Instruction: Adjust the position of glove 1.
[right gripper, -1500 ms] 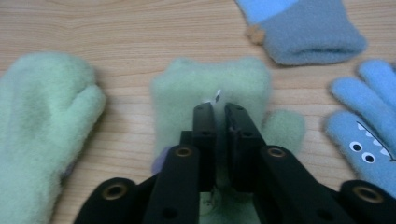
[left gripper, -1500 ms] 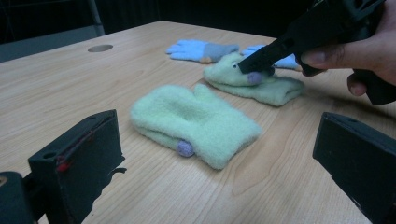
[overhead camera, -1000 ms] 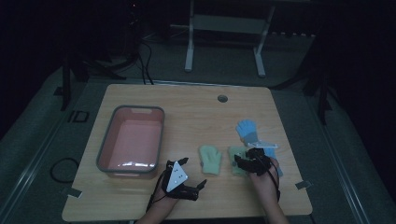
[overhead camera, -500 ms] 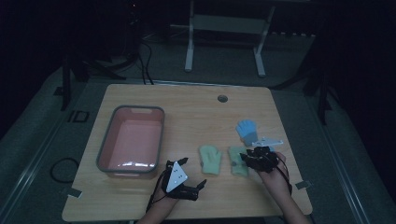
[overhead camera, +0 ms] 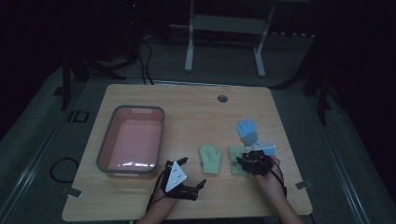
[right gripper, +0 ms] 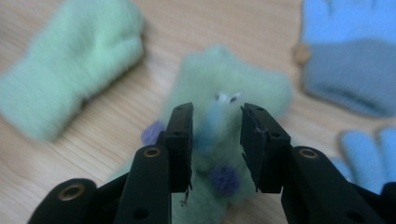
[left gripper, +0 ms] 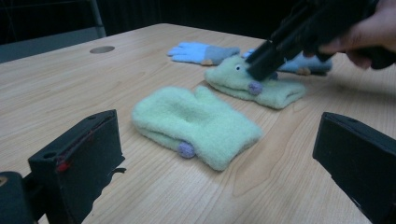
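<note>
While the right gripper bears down on it, the pale green fleece mitten with sewn eyes and purple pom-poms lies flat on the wooden surface, its middle directly between and just beyond the jaws. Those jaws have just been closing and now stand narrowed on either side of a ridge of the fleece; in the right gripper view a gap shows between each pad and the fabric, so I judge the mitten bracketed but not yet pinched. In the high view this gripper sits over the mitten, where a second ago it stood nearer the blue gloves with its jaws wider, so the hand has settled on this mitten as its pick.

Off to the jaws' left lies the plain green fleece mitten, untouched; to their right, the blue and grey knitted gloves. The left gripper rests low on the surface with its jaws spread wide and empty, the plain mitten ahead of them. Well off to its left in the high view stands the pink plastic tub with a grey rim, a likely destination once the pinch is finished and the mitten lifted.
</note>
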{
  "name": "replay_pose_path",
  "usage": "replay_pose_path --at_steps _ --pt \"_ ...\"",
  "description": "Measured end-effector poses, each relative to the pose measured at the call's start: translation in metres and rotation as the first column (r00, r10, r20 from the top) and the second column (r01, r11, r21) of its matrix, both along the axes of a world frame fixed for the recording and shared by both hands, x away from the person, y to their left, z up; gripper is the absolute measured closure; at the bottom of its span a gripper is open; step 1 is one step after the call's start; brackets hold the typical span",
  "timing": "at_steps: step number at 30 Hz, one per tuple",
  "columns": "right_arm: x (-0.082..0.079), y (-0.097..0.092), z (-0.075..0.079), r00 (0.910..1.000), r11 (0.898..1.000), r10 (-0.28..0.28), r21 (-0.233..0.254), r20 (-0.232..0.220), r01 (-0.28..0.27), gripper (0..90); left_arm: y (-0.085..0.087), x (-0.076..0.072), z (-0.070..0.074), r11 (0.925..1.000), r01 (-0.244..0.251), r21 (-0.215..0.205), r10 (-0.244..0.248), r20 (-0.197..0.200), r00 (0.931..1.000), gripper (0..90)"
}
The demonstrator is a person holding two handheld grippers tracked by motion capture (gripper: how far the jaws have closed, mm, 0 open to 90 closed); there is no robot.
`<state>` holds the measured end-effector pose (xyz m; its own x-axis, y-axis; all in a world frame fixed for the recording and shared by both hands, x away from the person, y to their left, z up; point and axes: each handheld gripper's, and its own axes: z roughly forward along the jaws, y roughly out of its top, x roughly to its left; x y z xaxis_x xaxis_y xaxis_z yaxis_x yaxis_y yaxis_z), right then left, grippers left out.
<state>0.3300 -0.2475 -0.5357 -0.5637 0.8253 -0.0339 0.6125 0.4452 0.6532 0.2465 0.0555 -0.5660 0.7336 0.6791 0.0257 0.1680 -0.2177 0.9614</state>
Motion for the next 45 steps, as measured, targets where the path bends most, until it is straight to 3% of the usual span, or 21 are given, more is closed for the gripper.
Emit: replay_pose_path --at_steps 3,4,7,12,17,20,23,33,39,45 --pt "-0.003 0.001 -0.006 0.9998 1.000 0.002 -0.007 0.022 -0.002 64.4 0.000 0.000 0.000 1.0000 0.001 0.003 -0.001 0.000 1.0000 1.5" --pt "-0.006 0.001 -0.008 0.9990 1.000 0.005 -0.017 0.045 -0.004 70.0 -0.001 0.000 0.000 1.0000 0.001 0.007 -0.001 0.001 1.0000 1.5" --pt "-0.008 0.004 -0.009 0.9983 0.999 0.005 -0.037 0.057 -0.002 81.2 -0.001 0.000 0.000 0.9999 -0.002 0.012 0.001 0.004 1.0000 1.5" --pt "-0.010 0.009 -0.004 0.9964 0.998 -0.052 -0.032 0.067 0.054 86.2 -0.002 0.000 0.000 0.9998 -0.004 0.017 0.004 0.005 1.0000 1.5" --pt "-0.013 0.018 0.026 0.9897 0.996 -0.093 0.018 0.108 0.092 86.8 -0.002 0.000 0.000 0.9999 -0.007 0.016 0.007 0.005 1.0000 1.5" --pt "-0.017 0.027 0.047 0.9840 0.994 -0.103 0.058 0.146 0.095 86.8 -0.002 0.000 0.000 0.9998 -0.006 0.017 0.006 0.007 1.0000 1.5" --pt "-0.021 0.040 0.062 0.9770 0.994 -0.099 0.067 0.189 0.088 86.8 -0.002 -0.001 0.000 0.9999 -0.005 0.017 0.005 0.007 1.0000 1.5" --pt "-0.024 0.083 0.069 0.9831 0.991 -0.074 0.121 0.168 0.054 86.8 -0.002 -0.001 0.000 0.9999 -0.003 0.017 0.003 0.009 1.0000 1.5" --pt "-0.023 0.105 0.060 0.9875 0.993 -0.066 0.111 0.143 0.050 86.9 -0.001 0.000 0.000 0.9999 -0.002 0.014 0.002 0.008 1.0000 1.4" --pt "-0.021 0.111 0.046 0.9910 0.995 -0.061 0.092 0.119 0.050 86.8 -0.001 0.000 0.000 0.9999 -0.001 0.014 0.000 0.008 1.0000 1.5"
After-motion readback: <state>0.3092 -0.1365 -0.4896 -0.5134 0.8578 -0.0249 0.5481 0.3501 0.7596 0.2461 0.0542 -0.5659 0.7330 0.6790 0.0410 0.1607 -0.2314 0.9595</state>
